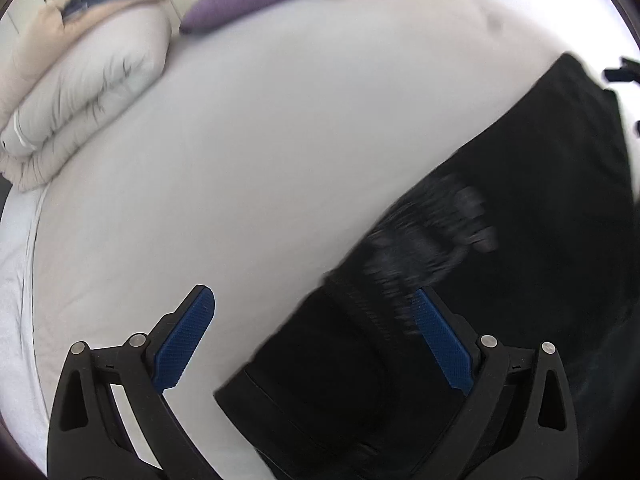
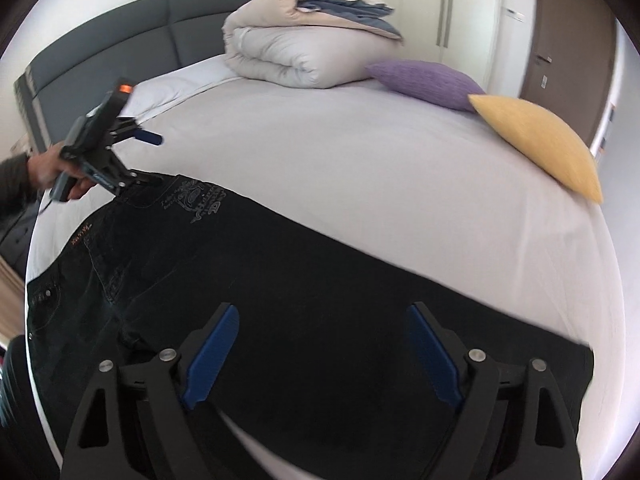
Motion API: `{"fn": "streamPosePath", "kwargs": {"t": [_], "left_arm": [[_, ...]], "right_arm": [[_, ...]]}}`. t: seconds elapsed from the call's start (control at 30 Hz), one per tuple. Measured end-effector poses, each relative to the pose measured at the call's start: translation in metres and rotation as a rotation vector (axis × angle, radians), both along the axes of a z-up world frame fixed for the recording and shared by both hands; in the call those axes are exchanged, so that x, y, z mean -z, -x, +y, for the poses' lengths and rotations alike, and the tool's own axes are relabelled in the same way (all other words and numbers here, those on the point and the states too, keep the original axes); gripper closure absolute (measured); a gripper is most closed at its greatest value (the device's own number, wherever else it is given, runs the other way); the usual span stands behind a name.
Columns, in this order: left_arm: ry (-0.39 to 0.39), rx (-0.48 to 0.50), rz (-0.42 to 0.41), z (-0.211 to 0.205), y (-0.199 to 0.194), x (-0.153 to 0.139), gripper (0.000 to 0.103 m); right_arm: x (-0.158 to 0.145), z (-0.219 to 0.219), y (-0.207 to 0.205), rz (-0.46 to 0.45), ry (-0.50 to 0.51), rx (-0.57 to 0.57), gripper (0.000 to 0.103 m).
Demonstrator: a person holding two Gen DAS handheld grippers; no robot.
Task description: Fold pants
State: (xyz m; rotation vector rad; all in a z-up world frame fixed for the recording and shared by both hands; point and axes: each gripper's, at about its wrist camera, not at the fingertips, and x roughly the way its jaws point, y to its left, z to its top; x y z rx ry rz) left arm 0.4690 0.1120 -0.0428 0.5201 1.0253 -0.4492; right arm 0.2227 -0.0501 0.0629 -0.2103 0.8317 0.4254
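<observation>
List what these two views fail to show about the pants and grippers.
- Print on the pants: smeared by motion blur in the left wrist view.
- Waistband of the pants: cut off by the fisheye edge in the right wrist view.
- Left gripper: whether its lower finger touches the fabric is too small to tell.
- Right gripper: its frame hides the cloth beneath.

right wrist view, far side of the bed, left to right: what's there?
left gripper → folded duvet → purple cushion → yellow cushion.
</observation>
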Motion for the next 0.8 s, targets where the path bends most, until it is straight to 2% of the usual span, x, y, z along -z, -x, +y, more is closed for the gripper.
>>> {"fn": "streamPosePath", "kwargs": {"t": [0.1, 0.17, 0.2, 0.27, 0.33, 0.37, 0.4, 0.5, 0.6, 0.63, 0.73, 0.8], "left_arm": [[-0.008, -0.012, 0.104, 0.007, -0.018, 0.032, 0.002], [0.022, -0.027, 0.14, 0.01, -0.023, 0.041, 0.003], [0.043, -0.032, 0.152, 0.011, -0.025, 0.042, 0.005], [0.065, -0.016, 0.163, 0.01, -0.023, 0.041, 0.019], [0.087, 0.016, 0.164, 0.005, -0.016, 0.037, 0.055], [0.08, 0.021, 0.148, 0.003, -0.012, 0.035, 0.08], [0.081, 0.024, 0.136, 0.002, -0.009, 0.032, 0.096], [0.052, 0.034, 0.03, -0.006, 0.012, 0.023, 0.098], [0.094, 0.035, -0.06, -0.003, 0.038, 0.008, 0.099], [0.116, 0.035, -0.098, 0.001, 0.05, 0.001, 0.099], [0.096, 0.065, -0.182, 0.007, 0.08, -0.009, 0.099], [0.099, 0.082, -0.207, 0.004, 0.094, -0.011, 0.099]], "right_arm": [[0.006, 0.011, -0.019, 0.025, 0.008, -0.026, 0.015], [0.009, 0.02, -0.032, 0.04, 0.011, -0.038, 0.015], [0.011, 0.024, -0.037, 0.047, 0.011, -0.045, 0.015], [0.012, 0.035, -0.046, 0.051, 0.02, -0.066, 0.015], [0.014, 0.047, -0.054, 0.049, 0.04, -0.095, 0.016], [0.016, 0.053, -0.058, 0.051, 0.054, -0.107, 0.016], [0.017, 0.061, -0.064, 0.058, 0.074, -0.121, 0.018], [0.024, 0.086, -0.079, 0.076, 0.118, -0.158, 0.025], [0.032, 0.105, -0.089, 0.098, 0.151, -0.202, 0.036], [0.035, 0.112, -0.091, 0.101, 0.163, -0.216, 0.037], [0.042, 0.128, -0.096, 0.111, 0.185, -0.253, 0.037], [0.047, 0.134, -0.101, 0.108, 0.196, -0.263, 0.037]]}}
